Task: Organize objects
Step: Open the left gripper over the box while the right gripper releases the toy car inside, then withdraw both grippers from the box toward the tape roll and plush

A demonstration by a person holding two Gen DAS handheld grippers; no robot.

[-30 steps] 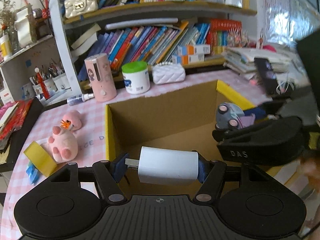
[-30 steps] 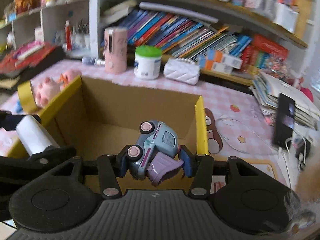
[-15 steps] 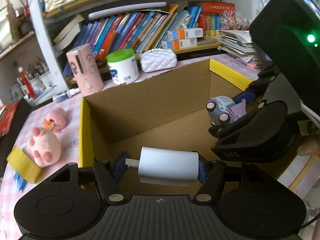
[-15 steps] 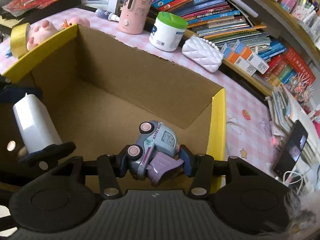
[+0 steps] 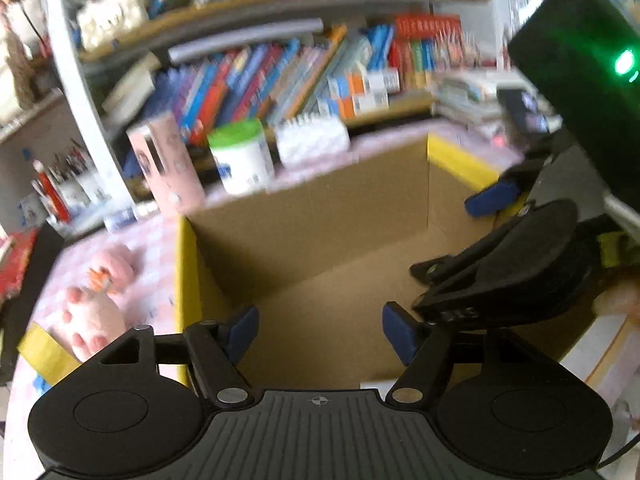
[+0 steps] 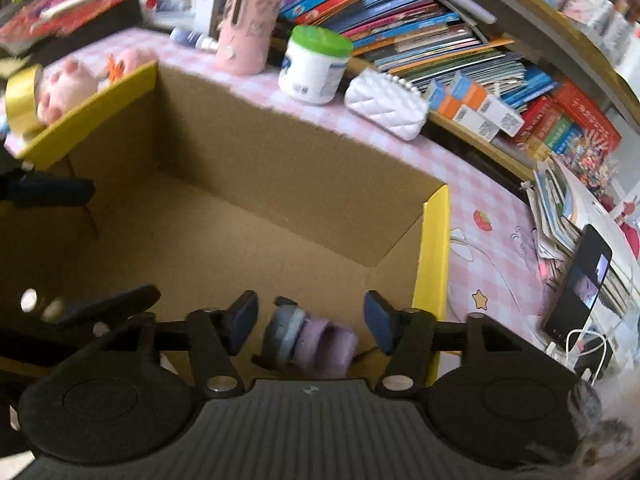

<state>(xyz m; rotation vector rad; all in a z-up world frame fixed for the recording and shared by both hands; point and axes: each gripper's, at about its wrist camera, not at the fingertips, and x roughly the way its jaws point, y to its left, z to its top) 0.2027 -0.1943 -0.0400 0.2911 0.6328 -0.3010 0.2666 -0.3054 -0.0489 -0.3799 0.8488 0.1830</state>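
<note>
A cardboard box with yellow-edged flaps [image 5: 320, 216] stands open on the pink checked table; it also shows in the right wrist view [image 6: 280, 152]. My left gripper [image 5: 319, 334] is open and empty above the box's near edge. A white corner, perhaps the charger [image 5: 370, 384], peeks out just below it. My right gripper [image 6: 306, 322] is open over the box's right side, and the blue and purple toy car [image 6: 308, 340] lies loose below and between its fingers. The right gripper's fingers [image 5: 490, 200] show at the right of the left wrist view.
Behind the box stand a pink cylinder [image 6: 246, 28], a green-lidded white jar [image 6: 314, 66] and a white quilted purse [image 6: 386, 104]. A pink plush [image 5: 94, 312] and a yellow tape roll [image 6: 20, 100] lie left of the box. A phone [image 6: 578, 280] lies at the right. Bookshelves fill the back.
Both grippers have opened. The white charger has left the left gripper and the toy car has dropped out of the right gripper into the box.
</note>
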